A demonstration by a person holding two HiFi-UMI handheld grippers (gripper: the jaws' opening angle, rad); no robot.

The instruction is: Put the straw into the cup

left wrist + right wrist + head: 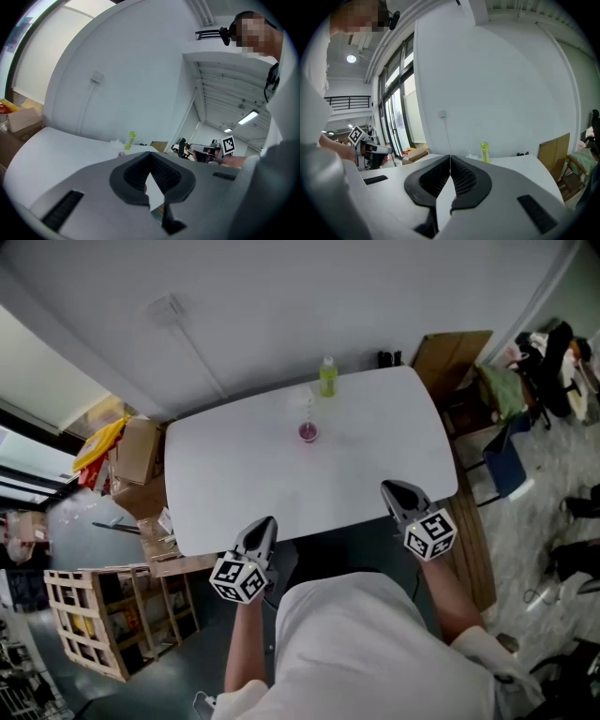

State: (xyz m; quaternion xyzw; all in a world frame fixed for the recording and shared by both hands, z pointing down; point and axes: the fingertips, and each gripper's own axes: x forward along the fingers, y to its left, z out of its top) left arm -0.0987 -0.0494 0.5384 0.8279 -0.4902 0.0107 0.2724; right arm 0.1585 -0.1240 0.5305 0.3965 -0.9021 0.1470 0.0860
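A small cup (307, 433) with pink contents stands on the white table (225, 474), towards its far side. A thin straw (309, 412) seems to rise from the cup, though it is too small to be sure. My left gripper (266, 522) hangs at the table's near edge, shut and empty, far from the cup. My right gripper (388, 487) is over the near right part of the table, also shut and empty. In the left gripper view my left gripper (150, 153) has its jaws touching, and the cup (121, 153) shows small beyond them. My right gripper (450, 157) is closed tip to tip.
A green bottle (327, 377) stands behind the cup at the table's far edge, with something pale and crumpled (300, 396) beside it. Cardboard boxes (137, 452) and a wooden crate (89, 615) sit left of the table. A brown board (452, 354) and a blue chair (503, 461) are on the right.
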